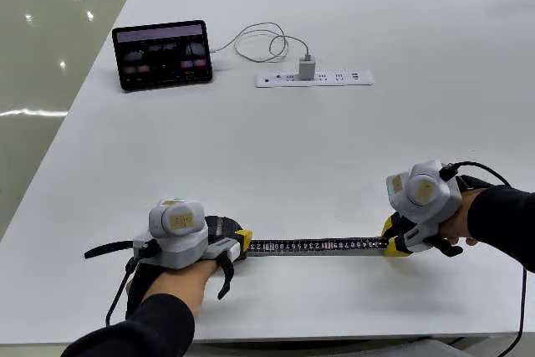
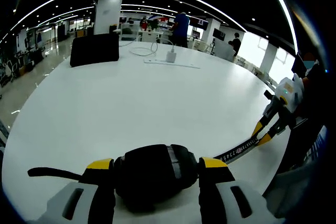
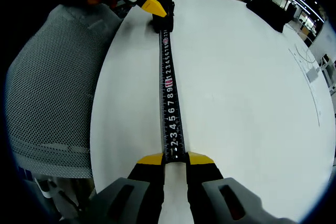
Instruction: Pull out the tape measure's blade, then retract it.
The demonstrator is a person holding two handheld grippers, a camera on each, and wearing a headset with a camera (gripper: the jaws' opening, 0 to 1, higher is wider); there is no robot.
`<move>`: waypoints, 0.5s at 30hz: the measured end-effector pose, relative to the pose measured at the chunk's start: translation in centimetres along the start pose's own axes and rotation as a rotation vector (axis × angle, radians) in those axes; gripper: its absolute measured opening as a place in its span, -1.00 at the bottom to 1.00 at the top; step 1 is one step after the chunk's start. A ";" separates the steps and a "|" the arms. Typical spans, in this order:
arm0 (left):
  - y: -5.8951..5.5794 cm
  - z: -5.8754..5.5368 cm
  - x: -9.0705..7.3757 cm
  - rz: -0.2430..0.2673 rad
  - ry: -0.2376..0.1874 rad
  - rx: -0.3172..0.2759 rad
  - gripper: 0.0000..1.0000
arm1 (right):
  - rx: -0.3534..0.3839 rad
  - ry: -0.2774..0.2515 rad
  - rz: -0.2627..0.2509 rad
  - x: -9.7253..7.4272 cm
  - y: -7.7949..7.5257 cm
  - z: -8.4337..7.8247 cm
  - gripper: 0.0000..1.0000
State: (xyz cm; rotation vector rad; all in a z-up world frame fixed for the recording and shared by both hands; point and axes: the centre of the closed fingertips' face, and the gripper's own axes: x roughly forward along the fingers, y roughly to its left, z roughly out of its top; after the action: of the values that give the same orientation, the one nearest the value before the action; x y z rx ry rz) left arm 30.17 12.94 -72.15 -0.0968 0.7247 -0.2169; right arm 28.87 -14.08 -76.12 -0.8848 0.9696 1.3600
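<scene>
Two tools work near the front edge of the white table (image 1: 334, 148). The left tool (image 2: 156, 163) is clenched around the tape measure case (image 2: 152, 177), which sits on the table. The right tool (image 3: 175, 158) pinches the tip of the blade (image 3: 169, 93), drawn out flat on the table between them. Farther back lie a tablet (image 1: 162, 54) and a power strip (image 1: 314, 79).

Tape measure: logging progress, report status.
Left gripper shut on tape measure. Right gripper shut on blade tip; blade extended. Nothing across the blade.
</scene>
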 end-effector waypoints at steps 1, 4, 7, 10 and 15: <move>0.0 0.0 0.0 0.003 0.002 0.006 0.21 | 0.003 0.002 -0.001 0.0 0.0 0.0 -0.79; 0.0 -0.1 0.0 0.008 0.011 0.022 0.19 | 0.011 0.004 -0.002 0.0 0.0 0.0 -0.79; 0.0 -0.2 0.2 0.024 0.023 0.051 0.18 | 0.013 0.006 -0.001 0.0 0.0 0.0 -0.79; 0.0 -0.4 0.3 0.038 0.033 0.080 0.17 | 0.024 0.000 -0.003 0.1 -0.1 0.1 -0.79; 0.1 -0.4 0.4 0.047 0.037 0.109 0.17 | 0.015 -0.003 -0.012 0.2 0.0 0.4 -0.79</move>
State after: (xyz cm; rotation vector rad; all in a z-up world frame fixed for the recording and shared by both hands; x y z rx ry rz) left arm 30.19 12.96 -72.73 0.0276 0.7495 -0.2133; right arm 28.87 -13.62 -76.18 -0.8760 0.9701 1.3424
